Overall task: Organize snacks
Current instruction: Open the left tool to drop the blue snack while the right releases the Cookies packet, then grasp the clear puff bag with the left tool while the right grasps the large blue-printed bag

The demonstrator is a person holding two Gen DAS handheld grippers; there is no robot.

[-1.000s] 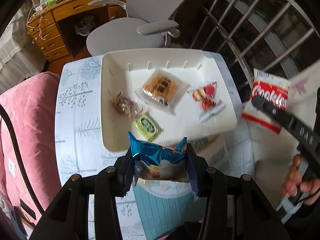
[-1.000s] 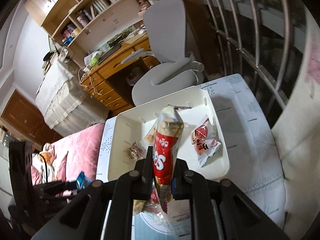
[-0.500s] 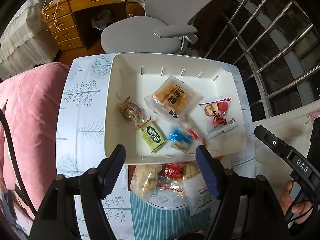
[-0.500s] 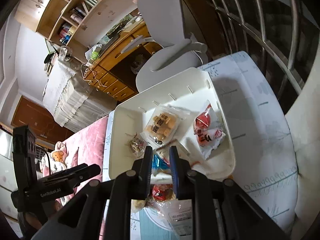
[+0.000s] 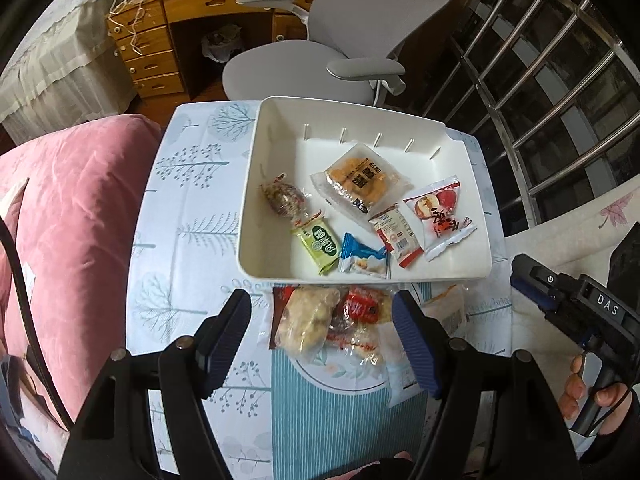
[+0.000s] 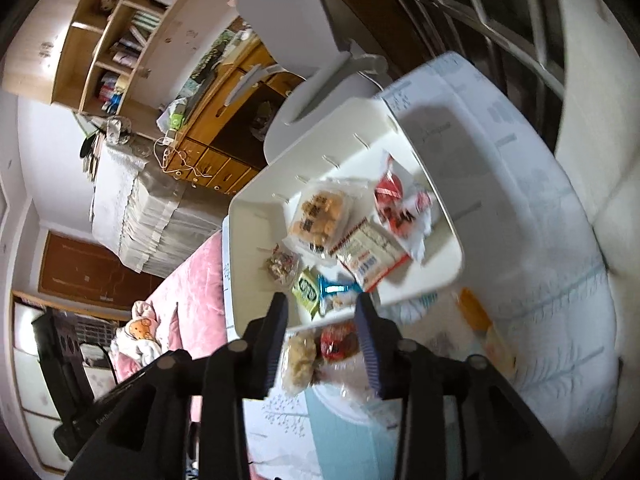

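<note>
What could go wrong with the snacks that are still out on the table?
1. The clear snack bags lie overlapped in a pile, so the left gripper, open above them, might catch two at once.
2. The pile sits right against the white tray, so a finger could bump its wall.
3. The right gripper, jaws opening and empty, points at the same pile; they might collide.

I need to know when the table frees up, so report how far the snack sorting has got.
Done: six packets lie in the white bin, among them the blue packet and the red-edged cookie packet. In hand: nothing; the left gripper is open and empty, and the right gripper is opening with nothing between its fingers. Left: the pile of clear-wrapped snacks on the table in front of the bin.
</note>
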